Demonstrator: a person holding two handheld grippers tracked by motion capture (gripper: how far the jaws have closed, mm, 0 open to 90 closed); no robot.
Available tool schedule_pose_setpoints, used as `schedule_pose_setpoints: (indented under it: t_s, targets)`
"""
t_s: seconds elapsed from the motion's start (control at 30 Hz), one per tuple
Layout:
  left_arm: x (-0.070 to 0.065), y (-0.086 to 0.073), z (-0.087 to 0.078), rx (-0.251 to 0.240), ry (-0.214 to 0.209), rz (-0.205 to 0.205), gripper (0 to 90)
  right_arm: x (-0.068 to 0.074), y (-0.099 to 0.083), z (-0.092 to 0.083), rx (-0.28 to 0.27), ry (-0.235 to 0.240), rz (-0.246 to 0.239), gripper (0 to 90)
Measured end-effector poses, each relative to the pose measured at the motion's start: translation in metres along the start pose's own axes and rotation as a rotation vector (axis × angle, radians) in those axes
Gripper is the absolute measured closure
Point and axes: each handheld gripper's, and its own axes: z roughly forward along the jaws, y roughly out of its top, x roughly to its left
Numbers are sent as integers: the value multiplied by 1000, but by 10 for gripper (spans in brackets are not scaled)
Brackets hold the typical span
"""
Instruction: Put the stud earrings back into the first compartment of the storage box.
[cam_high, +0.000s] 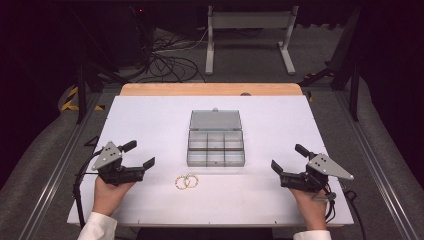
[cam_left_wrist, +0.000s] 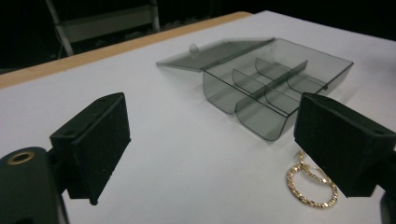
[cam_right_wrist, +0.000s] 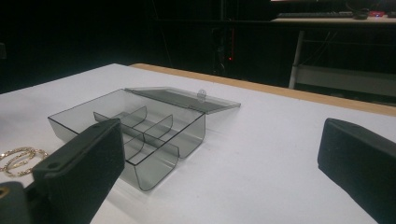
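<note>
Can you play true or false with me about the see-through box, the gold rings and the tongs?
1. The grey box has its lid open. True.
2. The gold rings are inside the box. False: they lie on the white table, in front of the box.
3. The left tongs are open and hold nothing. True.
4. The right tongs pinch the rings. False: they are open and hold nothing.
</note>
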Motion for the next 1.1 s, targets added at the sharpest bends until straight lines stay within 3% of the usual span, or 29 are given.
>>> schedule_pose_setpoints:
  t_s: [0.17, 0.53, 0.6, 1.03, 1.1]
  targets:
    - [-13, 2, 17, 83, -51, 42, 184, 0, -1, 2, 23, -7, -8, 18]
    - [-34, 5, 41, 176, -130, 83, 311, -2, -3, 1, 38, -17, 5, 24]
    - [-39, 5, 46, 198, -151, 94, 379, -2, -1, -1, 28, -15, 7, 32]
    - [-57, 0, 74, 305, -224, 83, 516, -1, 0, -2, 24, -13, 8, 34]
    - [-63, 0, 78, 304, -241, 101, 526, -1, 0, -2, 21, -13, 8, 34]
